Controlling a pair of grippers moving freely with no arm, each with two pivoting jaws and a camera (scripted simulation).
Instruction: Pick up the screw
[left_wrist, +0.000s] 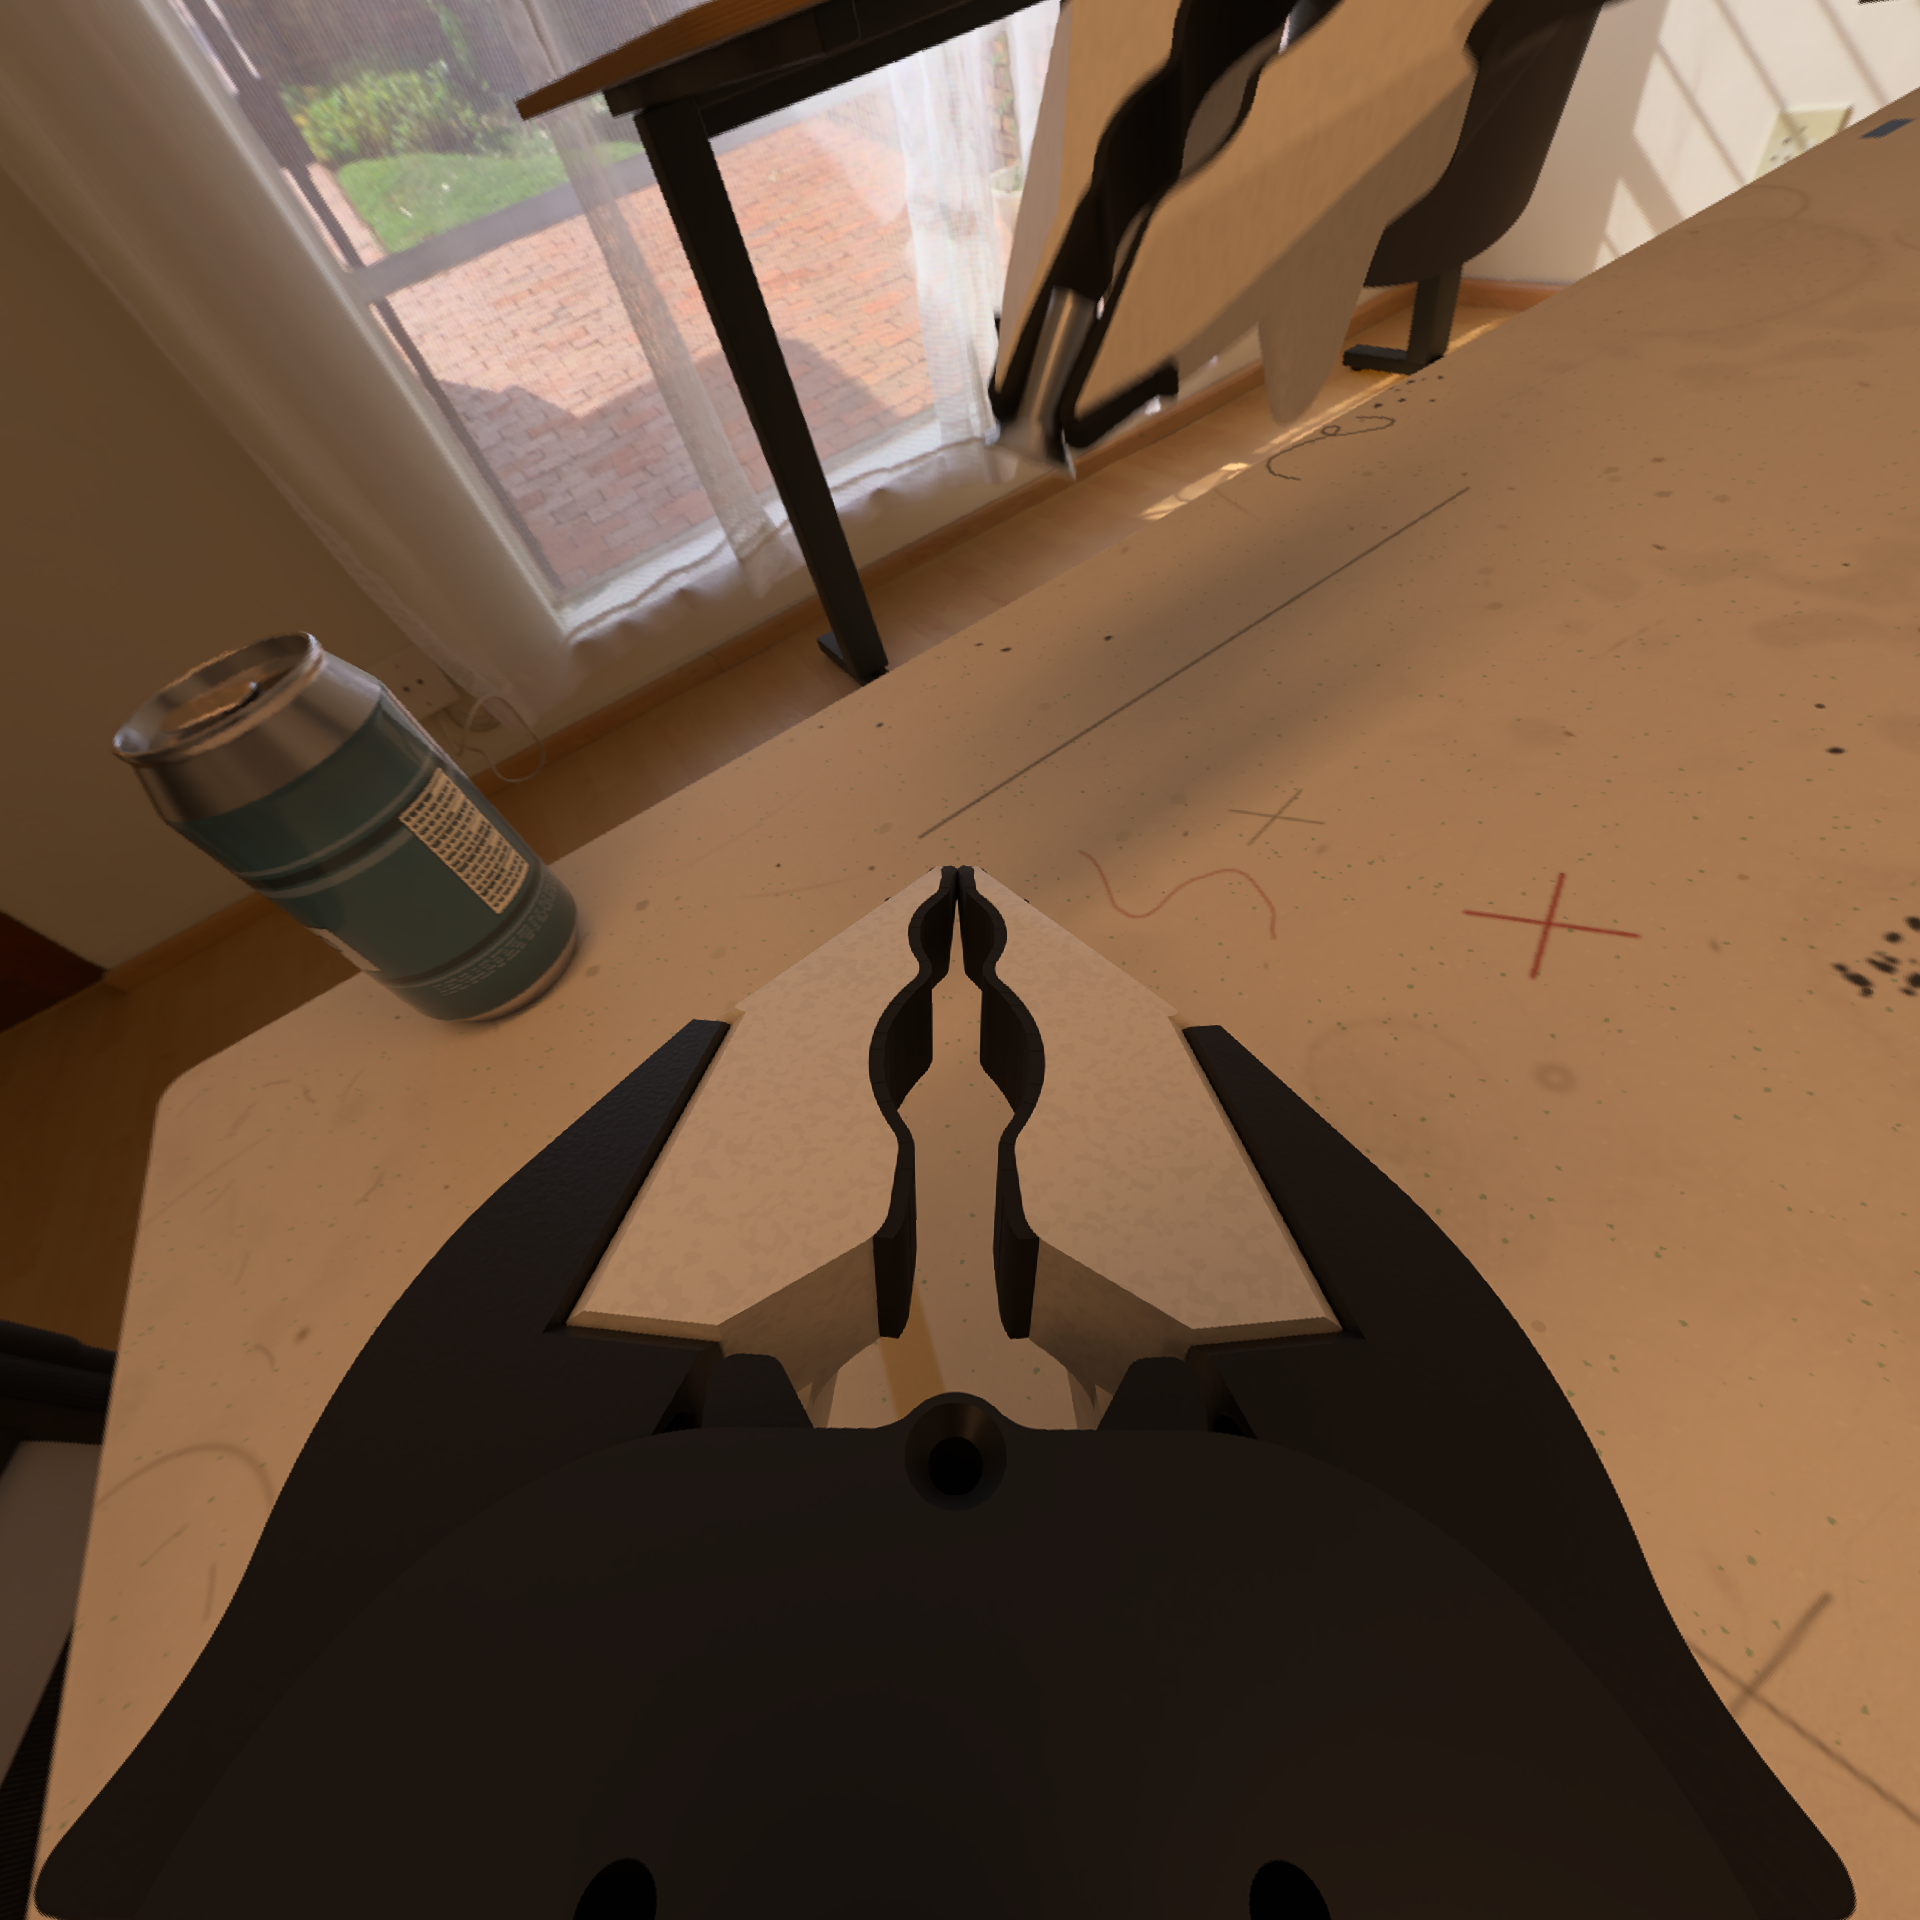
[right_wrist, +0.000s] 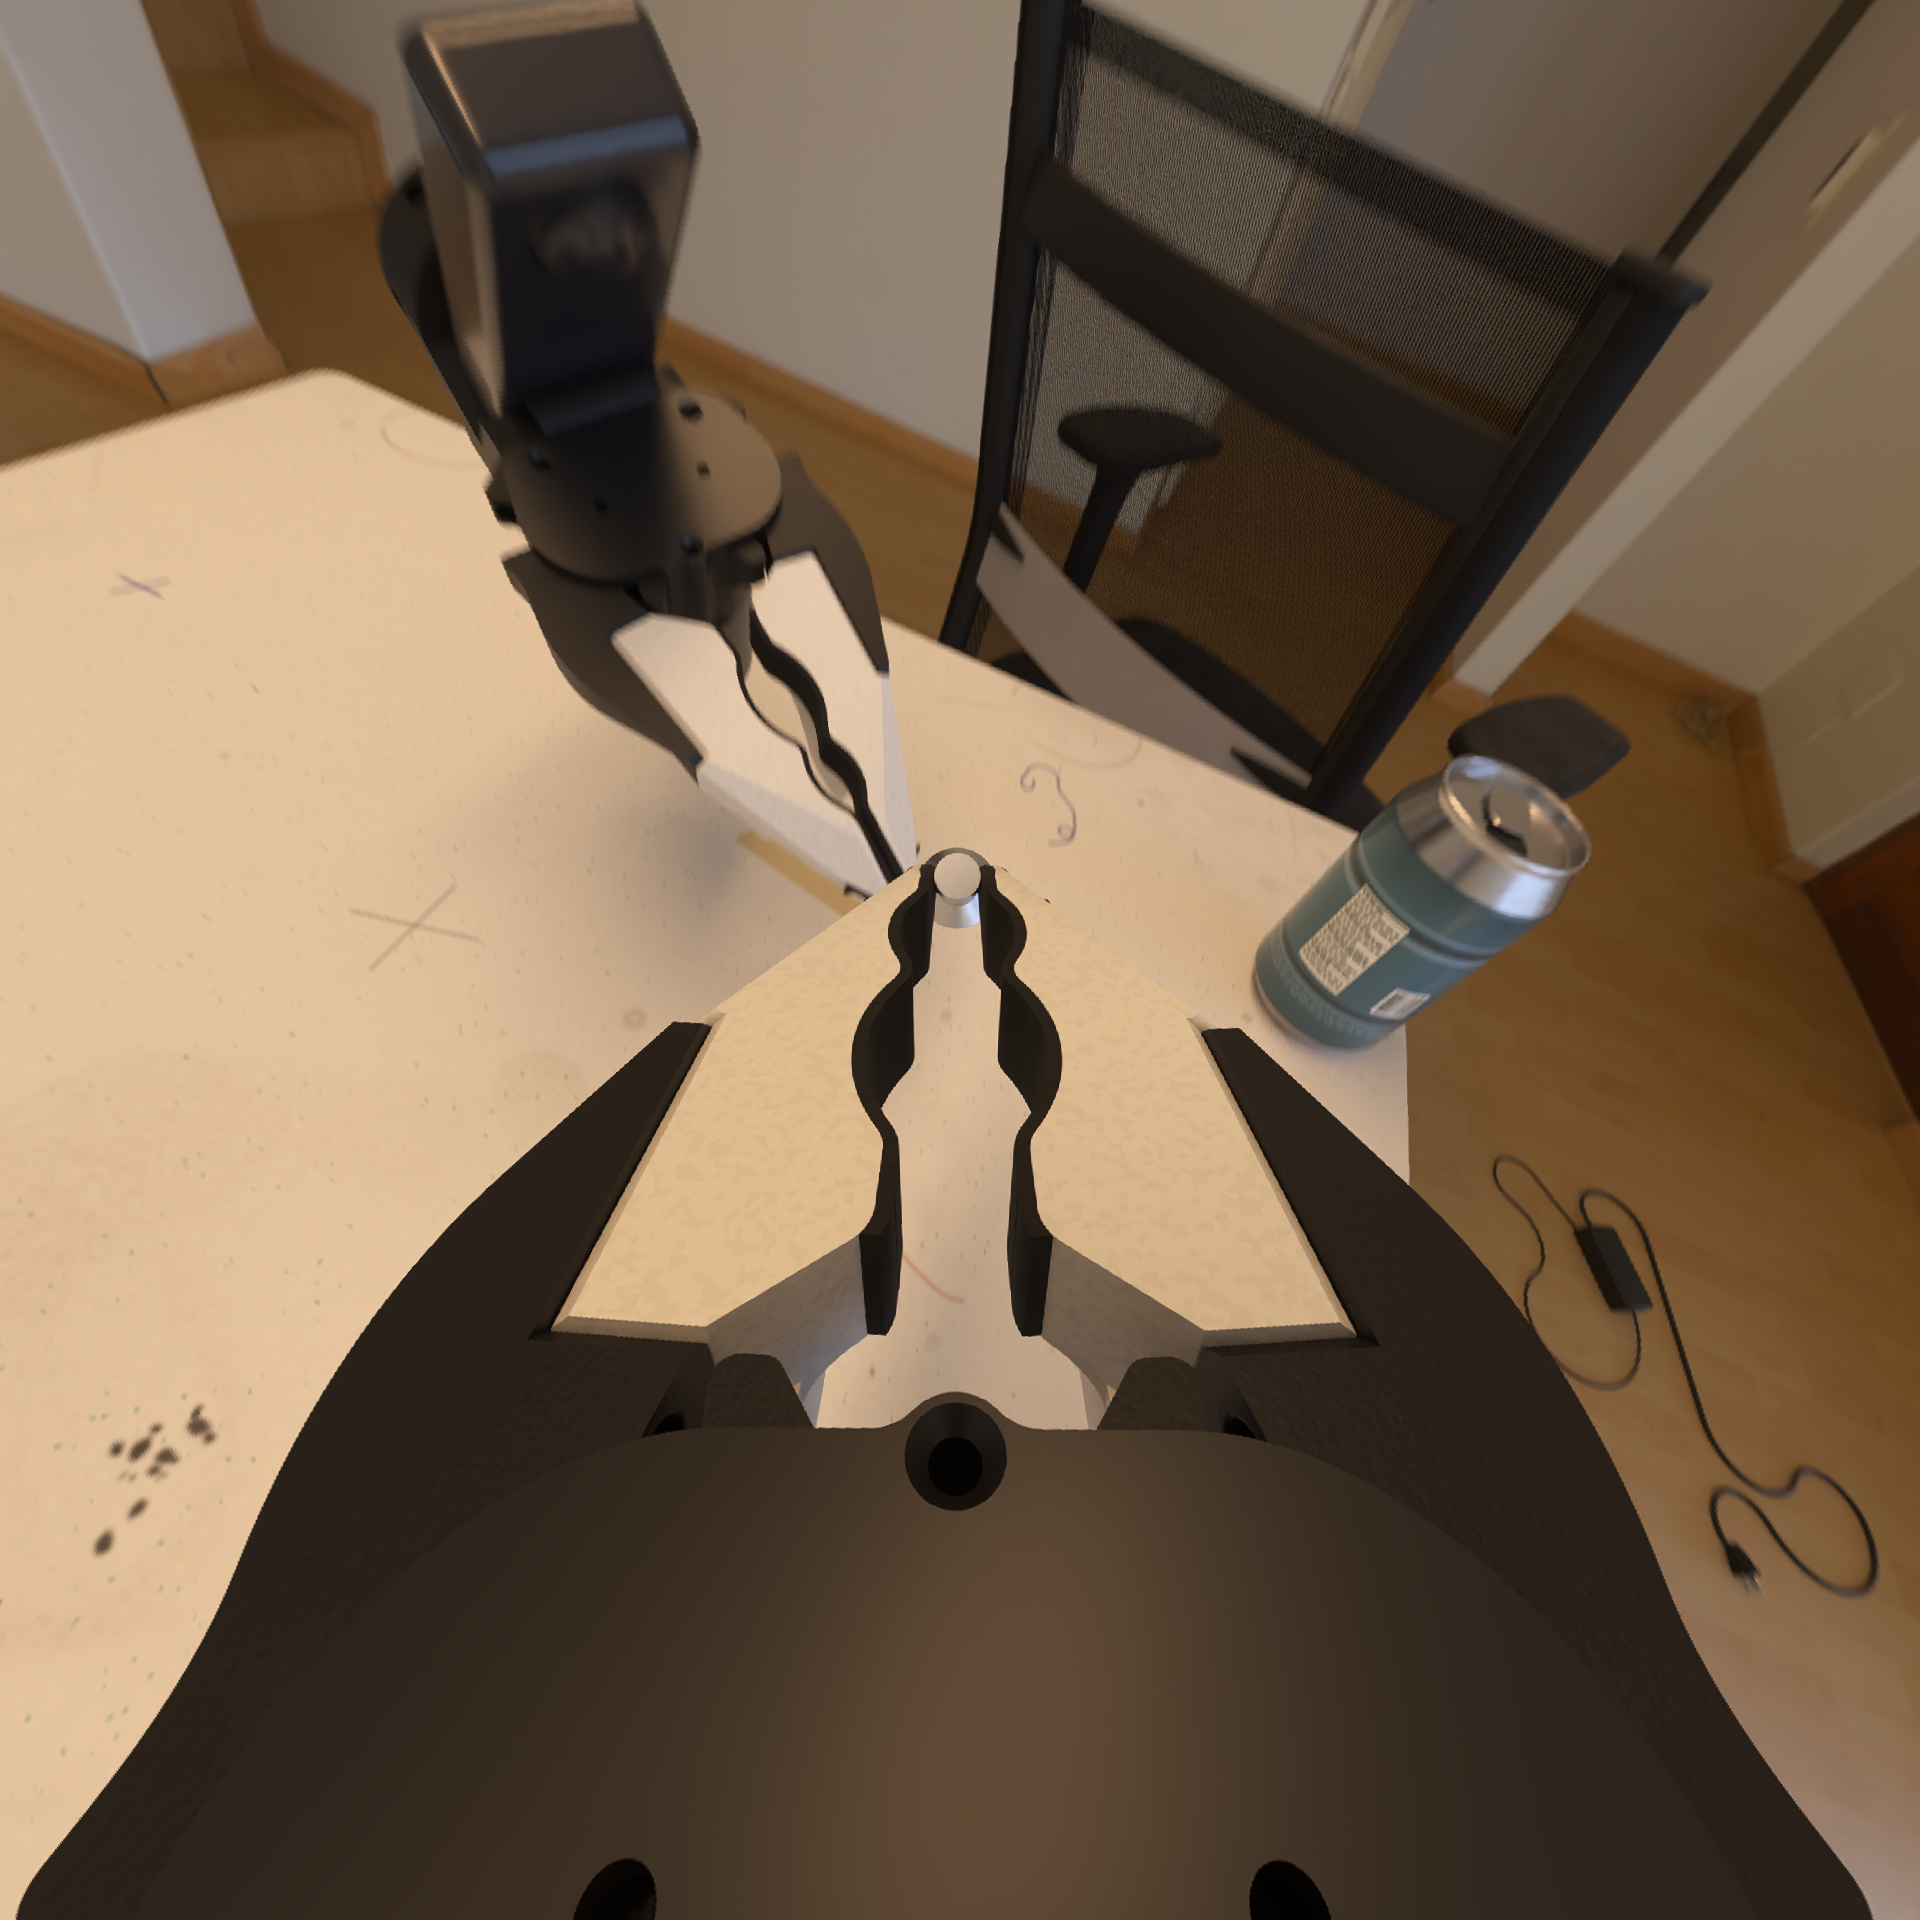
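Left wrist view: left tongs (left_wrist: 957, 878) sit nearest the lens, black body w/ pale finger plates, tips pressed together, nothing between them. They hang over the table (left_wrist: 1455, 1143), a pale top w/ scribbles, red and grey crosses, a long thin line and dark specks. Teal can (left_wrist: 353, 831) w/ silver top stands upright near the table's corner, left of the tongs, well apart from them. Up top, blurred, the right tongs (left_wrist: 1049, 416) hang above the table's far edge w/ a silvery piece, the screw (left_wrist: 1055, 353), showing at their tip. Beyond: a dark-legged desk (left_wrist: 769, 364), window w/ sheer curtain, brick paving outside.

Right wrist view: right tongs (right_wrist: 957, 883) fill the lower frame, tips pinching the screw (right_wrist: 956, 888), a small silver piece w/ a rounded pale end facing the lens. Whether the screw is clear of the table (right_wrist: 260, 831) can't be told here. Just past the tips, the left tongs (right_wrist: 883, 852) point down toward the same spot, fingers (right_wrist: 727, 748) pressed together, tip close to the screw; touching or not, can't tell. Can (right_wrist: 1413, 904) stands at the table's right edge. Black mesh chair (right_wrist: 1299, 416) behind the table; a black cable w/ adapter (right_wrist: 1621, 1278) lies on the wood floor at right.
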